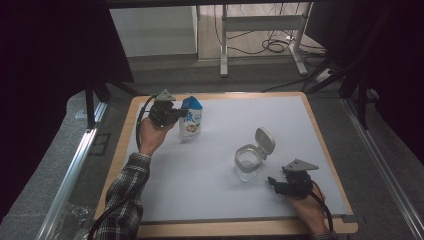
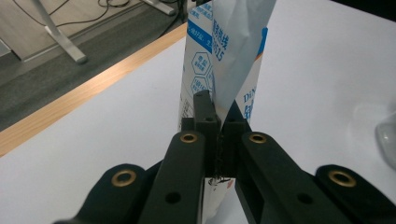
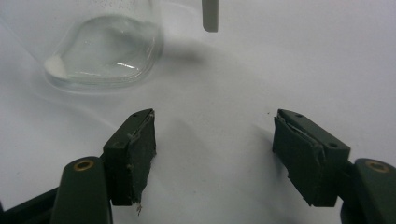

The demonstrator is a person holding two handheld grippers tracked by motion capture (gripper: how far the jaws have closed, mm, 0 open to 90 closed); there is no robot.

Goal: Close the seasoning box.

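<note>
Pouch (image 1: 191,119), a blue-and-white printed bag, stands upright on the white mat (image 1: 210,175) at about eleven o'clock from the table's middle, and the left gripper (image 1: 176,116) is clenched on it; in the left gripper view the jaws are pressed together with the pouch's edge (image 2: 219,60) pinched between them. The jar (image 1: 248,162), clear glass with its hinged lid (image 1: 264,141) flipped open and standing up at its one o'clock, sits at roughly four o'clock from the middle, well apart from the pouch. The right gripper (image 1: 273,184) rests on the mat just beside the jar, at the jar's four o'clock, its jaws spread with nothing between the pads (image 3: 135,158); the jar's base (image 3: 105,51) lies ahead at its eleven o'clock. By my judgement the step in hand is securing the pouch, likely to carry it to the jar. The next move calls for lifting the pouch without letting the thin edge slip, bringing it over the jar's mouth, and the right gripper steadying the jar. Whether the pouch's top is already open I cannot tell.
</note>
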